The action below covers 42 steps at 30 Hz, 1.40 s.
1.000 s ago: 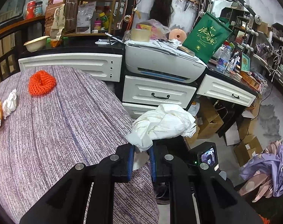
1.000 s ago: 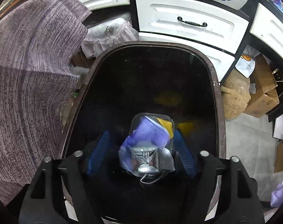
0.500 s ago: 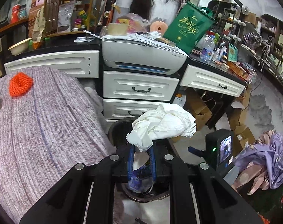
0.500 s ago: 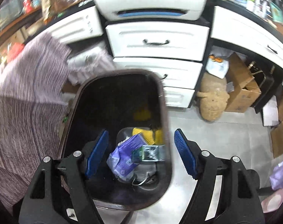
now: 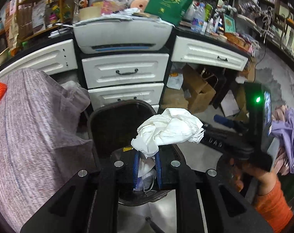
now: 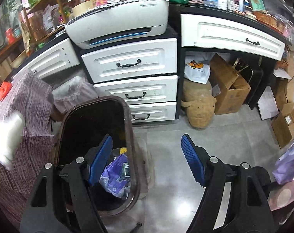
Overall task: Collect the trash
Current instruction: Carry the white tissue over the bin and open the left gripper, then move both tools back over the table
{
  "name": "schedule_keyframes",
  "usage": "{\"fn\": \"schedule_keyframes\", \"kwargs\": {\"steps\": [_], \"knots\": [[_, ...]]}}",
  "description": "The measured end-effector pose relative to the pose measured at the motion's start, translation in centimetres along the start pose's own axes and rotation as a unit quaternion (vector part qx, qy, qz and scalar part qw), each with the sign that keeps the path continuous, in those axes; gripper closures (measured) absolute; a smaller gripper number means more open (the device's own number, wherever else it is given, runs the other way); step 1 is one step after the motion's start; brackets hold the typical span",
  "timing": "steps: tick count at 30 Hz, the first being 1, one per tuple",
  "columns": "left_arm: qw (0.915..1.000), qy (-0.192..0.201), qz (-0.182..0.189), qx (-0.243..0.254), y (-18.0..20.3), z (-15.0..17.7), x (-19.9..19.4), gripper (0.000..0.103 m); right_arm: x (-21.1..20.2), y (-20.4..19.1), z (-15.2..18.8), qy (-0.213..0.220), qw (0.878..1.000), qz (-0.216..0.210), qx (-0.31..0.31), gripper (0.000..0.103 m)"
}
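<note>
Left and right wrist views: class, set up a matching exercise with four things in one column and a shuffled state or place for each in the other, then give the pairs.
Things:
1. left gripper
2. right gripper
3. bin
4. printer

States or places:
A. on the drawer unit
B. open, empty
C. shut on the paper
D. on the floor, wrappers inside

Pairs: 1-C, 2-B, 3-D, 4-A

Both tools share one build: matte black angular frames with 2 fingers each, tipped with ribbed blue pads and fastened by round silver screws. On the left gripper 4 screws show; the right gripper shows 4 as well. The right one carries a black box with a green light and small screen. An orange sleeve covers the arm.
</note>
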<state>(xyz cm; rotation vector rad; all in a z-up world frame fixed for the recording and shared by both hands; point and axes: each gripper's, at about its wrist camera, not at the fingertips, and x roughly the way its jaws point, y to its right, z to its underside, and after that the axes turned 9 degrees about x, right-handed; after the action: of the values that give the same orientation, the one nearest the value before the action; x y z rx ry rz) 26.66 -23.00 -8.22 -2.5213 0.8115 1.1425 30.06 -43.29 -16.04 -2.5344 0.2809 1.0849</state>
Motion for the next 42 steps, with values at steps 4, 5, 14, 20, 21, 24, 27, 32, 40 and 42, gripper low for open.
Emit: {"fn": "schedule_keyframes", "kwargs": {"steps": [4,5,14,20,21,24,27,32,40,42], "knots": [[0.9996,-0.023,-0.002,0.018,1.0,0.5,2.0,0.088,-0.2,0.8,-0.1,-0.001,1.0,0.007,0.005,0.03],[0.9993,-0.029,-0.004,0.022,1.2,0.6,2.6,0.088,-0.2,1.0,0.0,-0.002,1.0,0.007,0.007,0.03],[0.9962,-0.058,-0.047,0.046,1.3,1.3,5.6,0.088,0.1,1.4,0.0,-0.01,1.0,0.009,0.006,0.03],[0.9939,-0.065,-0.065,0.062,1.8,1.4,6.6,0.081,0.0,1.2,-0.2,-0.007,1.0,0.007,0.007,0.03],[0.994,-0.063,-0.063,0.063,2.0,1.4,6.6,0.072,-0.1,1.3,-0.2,-0.008,1.0,0.006,0.009,0.03],[0.9942,-0.057,-0.06,0.07,2.4,1.4,6.5,0.031,-0.1,1.3,-0.2,-0.01,1.0,0.006,0.011,0.027],[0.9936,-0.045,-0.069,0.077,2.8,1.4,6.1,0.015,-0.1,1.4,-0.2,-0.009,1.0,0.008,0.01,0.027],[0.9932,-0.053,-0.076,0.071,2.9,1.4,6.0,0.01,-0.1,1.7,-0.2,-0.012,1.0,0.008,0.016,0.027],[0.9955,-0.041,-0.063,0.058,3.3,1.3,3.6,0.009,-0.2,1.9,-0.5,-0.009,1.0,0.004,0.023,0.027],[0.996,-0.032,-0.06,0.059,3.5,1.2,2.6,0.008,-0.4,1.9,-0.7,-0.007,1.0,0.002,0.025,0.027]]}}
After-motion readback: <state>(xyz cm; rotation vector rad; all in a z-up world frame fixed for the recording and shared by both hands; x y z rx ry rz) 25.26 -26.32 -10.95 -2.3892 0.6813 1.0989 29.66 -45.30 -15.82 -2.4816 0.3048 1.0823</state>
